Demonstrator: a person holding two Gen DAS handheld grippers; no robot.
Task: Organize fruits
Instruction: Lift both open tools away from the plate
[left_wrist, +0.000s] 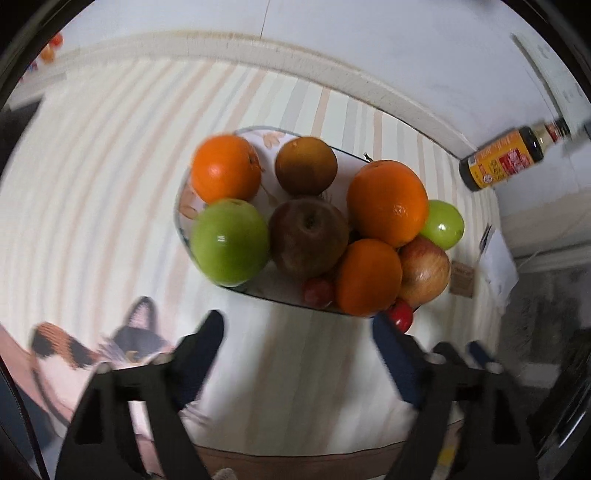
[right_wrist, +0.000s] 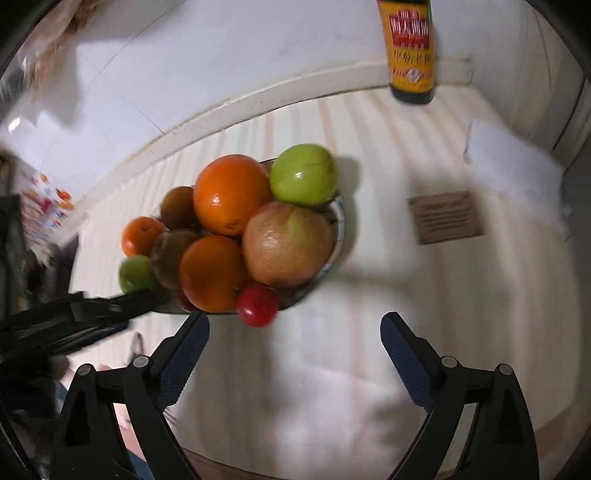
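Note:
A patterned plate (left_wrist: 184, 206) on the striped tablecloth holds a pile of fruit: oranges (left_wrist: 386, 201), green apples (left_wrist: 231, 242), a dark red apple (left_wrist: 308, 236), a brown round fruit (left_wrist: 306, 165), a pale red apple (left_wrist: 424, 271) and small red fruits (left_wrist: 400, 314). My left gripper (left_wrist: 297, 332) is open and empty just in front of the plate. In the right wrist view the same plate (right_wrist: 338, 225) and fruit pile (right_wrist: 229, 194) sit ahead. My right gripper (right_wrist: 295, 330) is open and empty, with a small red fruit (right_wrist: 256, 304) at the plate's near edge between the fingers' line.
A dark sauce bottle with a yellow label (left_wrist: 511, 157) stands at the table's far side, also in the right wrist view (right_wrist: 410, 48). A brown card (right_wrist: 445, 217) and white paper (right_wrist: 517, 162) lie right of the plate. The left gripper's body (right_wrist: 74, 317) shows at left. A cat-patterned cloth (left_wrist: 74, 354) lies near left.

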